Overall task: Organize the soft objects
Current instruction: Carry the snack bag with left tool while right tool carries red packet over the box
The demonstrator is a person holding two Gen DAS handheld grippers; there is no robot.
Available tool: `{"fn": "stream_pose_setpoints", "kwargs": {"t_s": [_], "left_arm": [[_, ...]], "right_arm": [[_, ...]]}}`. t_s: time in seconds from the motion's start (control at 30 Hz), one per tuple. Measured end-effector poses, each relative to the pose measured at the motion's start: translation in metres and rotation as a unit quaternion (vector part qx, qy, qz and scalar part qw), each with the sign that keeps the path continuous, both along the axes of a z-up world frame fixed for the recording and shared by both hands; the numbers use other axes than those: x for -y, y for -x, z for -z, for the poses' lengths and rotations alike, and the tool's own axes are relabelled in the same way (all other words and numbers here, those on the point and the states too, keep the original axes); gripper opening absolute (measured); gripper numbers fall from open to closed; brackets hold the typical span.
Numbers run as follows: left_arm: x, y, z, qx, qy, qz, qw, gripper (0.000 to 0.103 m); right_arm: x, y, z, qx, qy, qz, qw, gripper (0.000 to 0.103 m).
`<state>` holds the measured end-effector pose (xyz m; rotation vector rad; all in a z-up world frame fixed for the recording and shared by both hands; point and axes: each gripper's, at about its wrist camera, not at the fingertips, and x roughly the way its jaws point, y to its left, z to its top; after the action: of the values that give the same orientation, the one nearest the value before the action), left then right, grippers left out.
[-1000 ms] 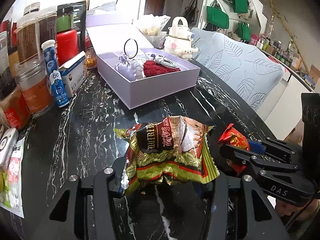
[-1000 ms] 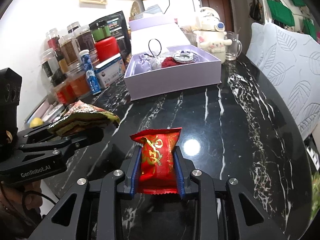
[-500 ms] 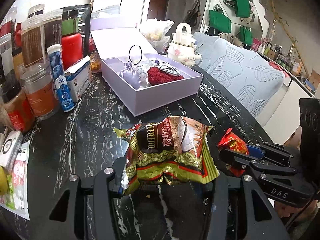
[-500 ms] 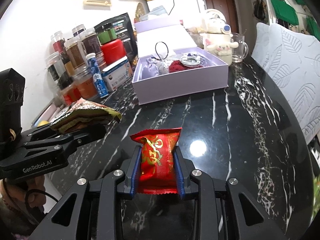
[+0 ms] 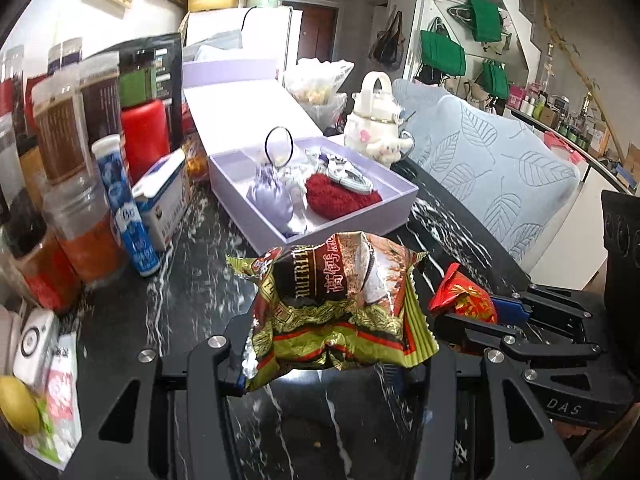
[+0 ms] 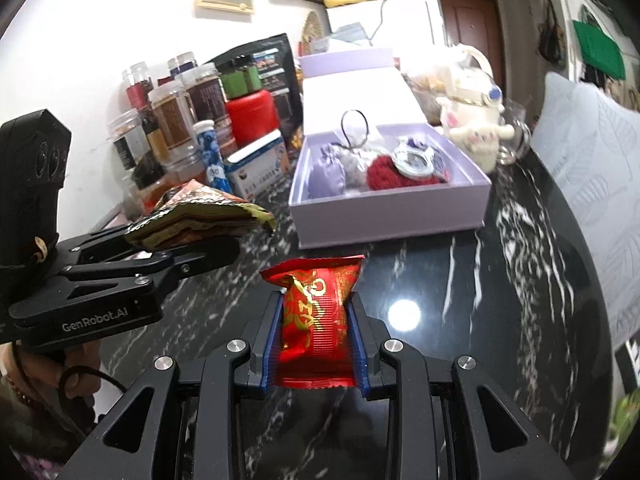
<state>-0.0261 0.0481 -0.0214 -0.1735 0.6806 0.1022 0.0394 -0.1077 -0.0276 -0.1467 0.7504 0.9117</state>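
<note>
While clamped, red packet (image 6: 316,316) between right gripper (image 6: 314,344) pads

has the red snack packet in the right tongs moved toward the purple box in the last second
Yes. The red snack packet, clamped in the right tongs, has come nearer the purple box, which now sits closer and larger in the right wrist view.

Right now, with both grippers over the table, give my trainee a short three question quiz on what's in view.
1. True or false: the right gripper holds a red packet.
2. What does the left gripper hold? A) blue tube B) gold-and-brown snack bag C) plush kettle
3. Name the colour of the open box beyond the grippers.

Key: 1 true. 2 B, the snack bag. 3 lilac; a red fuzzy item and a lilac pouch lie in it.
</note>
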Motion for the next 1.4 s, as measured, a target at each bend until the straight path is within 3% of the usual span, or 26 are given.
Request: {"fn": "stream_pose_setpoints", "kwargs": {"t_s": [0.93, 1.4], "left_arm": [[-0.023, -0.058, -0.066, 0.061, -0.03, 0.013, 0.9976, 0.049], [-0.045, -0.099, -0.081, 0.076, -0.051, 0.01, 0.9958, 0.049]], "right_arm": [[-0.041, -0.058, -0.068, 0.066, -0.03, -0.049, 0.996, 0.03], [-0.072, -0.1, -0.082, 0.082, -0.043, -0.063, 0.994, 0.03]]}}
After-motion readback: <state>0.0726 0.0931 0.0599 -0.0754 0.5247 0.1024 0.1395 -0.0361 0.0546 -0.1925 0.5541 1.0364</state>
